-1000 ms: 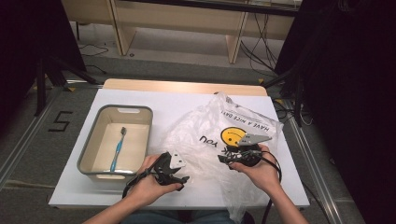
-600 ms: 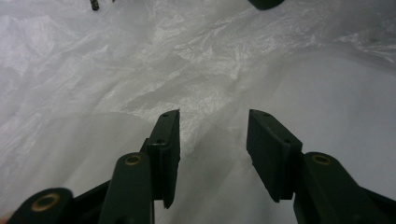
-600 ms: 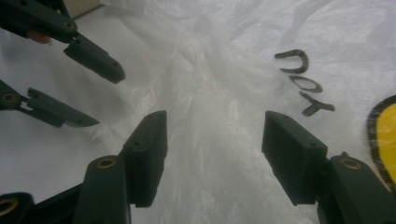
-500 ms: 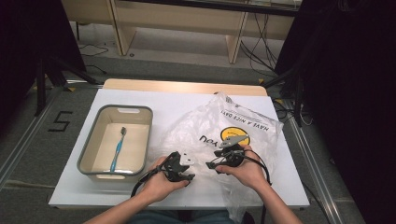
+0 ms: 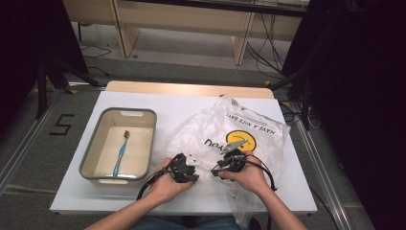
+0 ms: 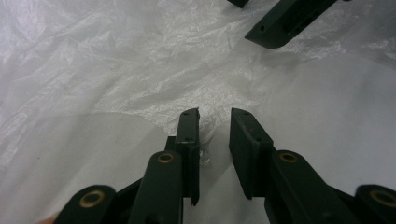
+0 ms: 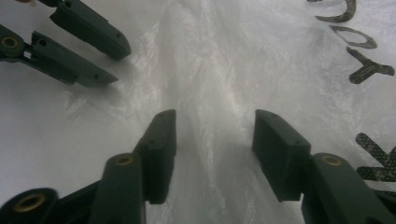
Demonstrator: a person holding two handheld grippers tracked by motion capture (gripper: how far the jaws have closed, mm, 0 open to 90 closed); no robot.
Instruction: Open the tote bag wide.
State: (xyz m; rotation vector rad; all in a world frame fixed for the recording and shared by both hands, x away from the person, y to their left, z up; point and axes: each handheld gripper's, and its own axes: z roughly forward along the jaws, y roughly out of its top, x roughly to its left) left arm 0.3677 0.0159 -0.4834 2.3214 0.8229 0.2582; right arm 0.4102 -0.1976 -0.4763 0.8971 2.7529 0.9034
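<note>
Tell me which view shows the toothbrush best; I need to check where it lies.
The high view: the blue toothbrush lies lengthwise on the floor of the grey tub, left of the plastic bag. The left gripper view and right gripper view look at crumpled bag film instead.

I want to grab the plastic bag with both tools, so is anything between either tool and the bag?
Nothing visible. The left tool and the right tool both sit over the plastic bag with jaws apart, only crinkled film between them.
</note>
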